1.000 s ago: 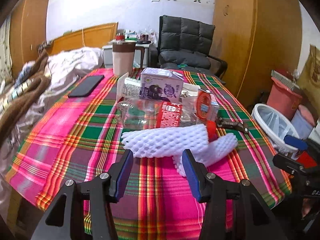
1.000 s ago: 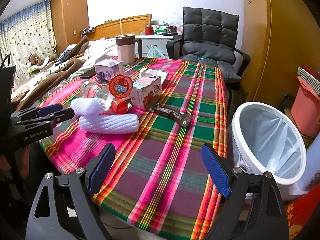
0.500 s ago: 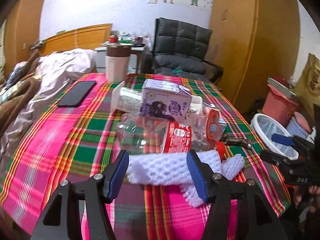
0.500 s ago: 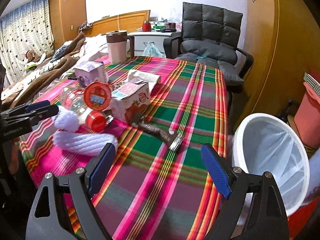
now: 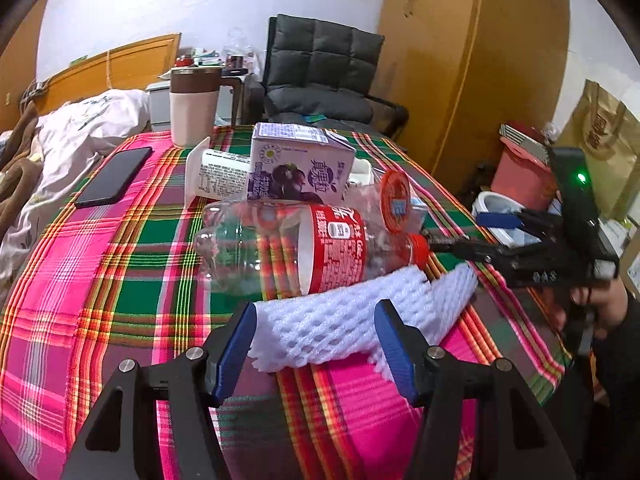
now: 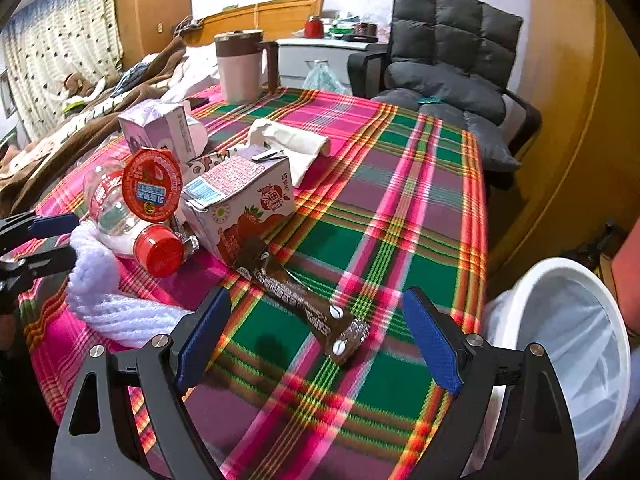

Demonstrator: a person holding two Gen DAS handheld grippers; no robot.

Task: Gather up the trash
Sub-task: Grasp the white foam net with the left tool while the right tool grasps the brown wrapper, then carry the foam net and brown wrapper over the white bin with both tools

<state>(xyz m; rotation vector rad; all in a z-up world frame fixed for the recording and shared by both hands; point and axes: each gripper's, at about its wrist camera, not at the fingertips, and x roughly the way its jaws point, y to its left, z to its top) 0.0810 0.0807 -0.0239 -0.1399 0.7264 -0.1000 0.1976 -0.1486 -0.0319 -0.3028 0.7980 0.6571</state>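
Both grippers have closed in, left (image 5: 316, 344) spread around the foam net (image 5: 344, 320), right (image 6: 316, 340) spread over the wrapper (image 6: 308, 304): grabs imminent.

**So many colours on one tabletop**

Tabletop (image 6: 400, 184) cloth is pink, green and purple plaid. White foam net (image 5: 340, 320), clear bottle (image 5: 280, 248) with red label and cap, purple carton (image 5: 300, 168), brown wrapper (image 6: 304, 308), white bin (image 6: 560, 344). Tongs have blue pads (image 5: 236, 344).

Left gripper (image 5: 314, 342): held low over the table's near edge, jaws spread wide.
Right gripper (image 6: 318, 338): held low at the table's corner, jaws spread wide.
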